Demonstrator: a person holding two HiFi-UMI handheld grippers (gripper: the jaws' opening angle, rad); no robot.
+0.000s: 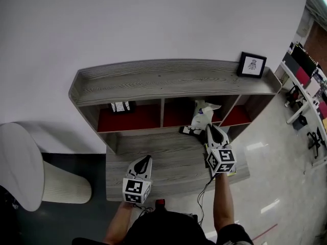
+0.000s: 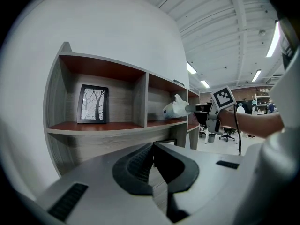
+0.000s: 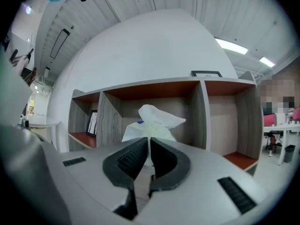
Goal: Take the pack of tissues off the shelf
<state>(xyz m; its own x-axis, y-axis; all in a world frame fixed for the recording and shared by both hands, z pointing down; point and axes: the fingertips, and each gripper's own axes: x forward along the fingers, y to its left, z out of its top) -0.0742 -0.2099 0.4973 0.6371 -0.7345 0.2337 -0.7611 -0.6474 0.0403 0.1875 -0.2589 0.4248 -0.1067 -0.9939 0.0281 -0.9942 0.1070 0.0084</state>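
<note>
The pack of tissues (image 1: 202, 115) is white with a tissue sticking out of its top. It hangs at the front of the middle compartment of the grey wooden shelf (image 1: 168, 78). My right gripper (image 1: 210, 127) is shut on its near end. In the right gripper view the jaws (image 3: 149, 142) pinch the pack (image 3: 152, 123) between them. The left gripper view shows the pack (image 2: 174, 110) just above the red shelf board, held by the right gripper (image 2: 192, 108). My left gripper (image 1: 147, 158) hovers over the desk, shut and empty (image 2: 153, 146).
A framed picture (image 1: 120, 106) stands in the left compartment, and another frame (image 1: 253, 64) stands on the shelf top at the right. A small black item (image 1: 189, 130) lies on the desk (image 1: 153, 147) under the pack. A white chair (image 1: 20, 165) is at the left.
</note>
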